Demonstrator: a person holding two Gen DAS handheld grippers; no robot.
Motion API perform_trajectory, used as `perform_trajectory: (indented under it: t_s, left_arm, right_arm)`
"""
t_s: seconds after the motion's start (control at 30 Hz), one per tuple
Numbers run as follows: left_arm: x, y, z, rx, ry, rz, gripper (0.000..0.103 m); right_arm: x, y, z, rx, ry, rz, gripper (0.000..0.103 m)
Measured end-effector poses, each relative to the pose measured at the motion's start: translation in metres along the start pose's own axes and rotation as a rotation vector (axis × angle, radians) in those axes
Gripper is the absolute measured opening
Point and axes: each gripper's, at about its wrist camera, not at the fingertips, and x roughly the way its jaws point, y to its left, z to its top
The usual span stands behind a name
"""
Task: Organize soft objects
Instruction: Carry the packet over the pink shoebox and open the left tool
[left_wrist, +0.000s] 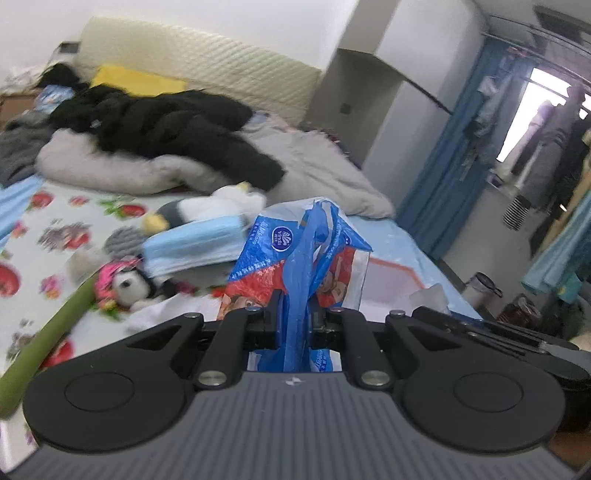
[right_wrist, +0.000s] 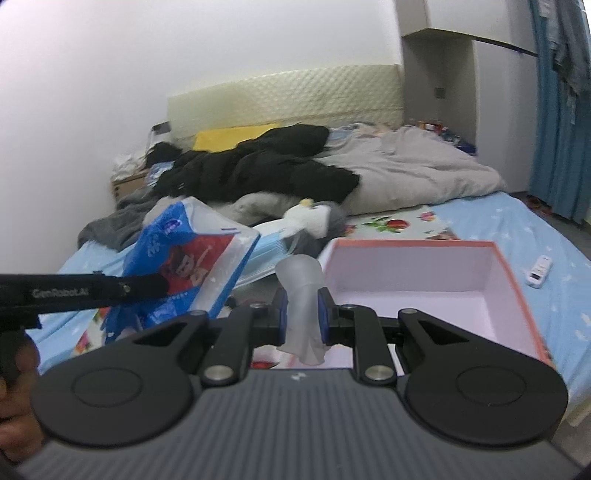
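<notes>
My left gripper (left_wrist: 295, 306) is shut on the blue handle of a blue and red plastic tissue bag (left_wrist: 295, 254) and holds it above the bed; the bag also shows in the right wrist view (right_wrist: 188, 254). My right gripper (right_wrist: 300, 306) is shut on a translucent soft sleeve (right_wrist: 301, 288), held just left of an open pink box (right_wrist: 424, 280) with a coral rim. The box also shows in the left wrist view (left_wrist: 388, 288). A grey and white plush penguin (left_wrist: 207, 210), a small black and white plush dog (left_wrist: 129, 286) and a pack of blue face masks (left_wrist: 192, 247) lie on the bed.
A black jacket (right_wrist: 258, 166) lies on a grey duvet (right_wrist: 424, 166) at the head of the bed. A green tube (left_wrist: 48, 332) crosses the flowered sheet at left. A white remote (right_wrist: 539, 271) lies right of the box. Blue curtains (left_wrist: 454, 155) and hanging clothes stand beyond the bed.
</notes>
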Motion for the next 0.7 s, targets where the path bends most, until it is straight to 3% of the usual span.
perform_trajectory:
  t_s: [0.3,0.7]
  left_arm:
    - [0.044,-0.071,0.025,0.089,0.047,-0.119,0.014]
    - [0.165,-0.109,0.005,0.137,0.285,-0.145,0.014]
  right_arm:
    - [0.008,-0.069,0.012,0.057,0.040,-0.106,0.020]
    - [0.059,-0.136,-0.023,0.147,0.222,-0.160,0.022]
